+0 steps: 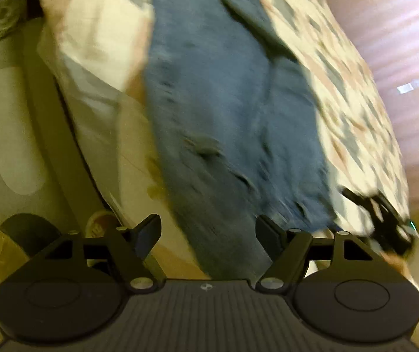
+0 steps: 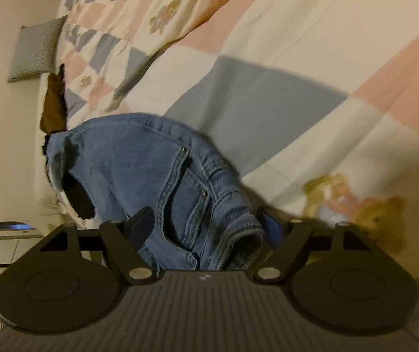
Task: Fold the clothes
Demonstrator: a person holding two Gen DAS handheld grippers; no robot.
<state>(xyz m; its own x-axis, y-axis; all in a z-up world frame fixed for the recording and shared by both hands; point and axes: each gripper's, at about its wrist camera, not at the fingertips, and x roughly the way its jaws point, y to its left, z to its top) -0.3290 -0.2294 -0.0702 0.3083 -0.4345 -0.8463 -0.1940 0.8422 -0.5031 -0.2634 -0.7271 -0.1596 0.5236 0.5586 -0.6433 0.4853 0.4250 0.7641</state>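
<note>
Blue jeans (image 2: 139, 170) lay on a patchwork quilt (image 2: 297, 58); the left gripper (image 1: 208, 228) and right gripper (image 2: 206, 226) were both spread wide, grasping nothing.

Right gripper (image 2: 206, 228) fills the bottom of the frame, fingers (image 2: 141, 226) spread wide with nothing clamped. Blue jeans (image 2: 139, 170) are seen lower centre, waistband end bunched between the fingers; contact with the pads cannot be told. A front pocket (image 2: 177, 205) with rivets is visible mid-frame. The jeans lie on a bed covered by a patchwork quilt (image 2: 268, 58) in pink, white and grey-blue squares, some with bear prints, filling the upper and right frame. A grey pillow (image 2: 36, 50) is seen upper left, a brown item (image 2: 53, 108) below it at the quilt edge. A round mirror-like object (image 2: 6, 243) is seen at the left edge.
</note>
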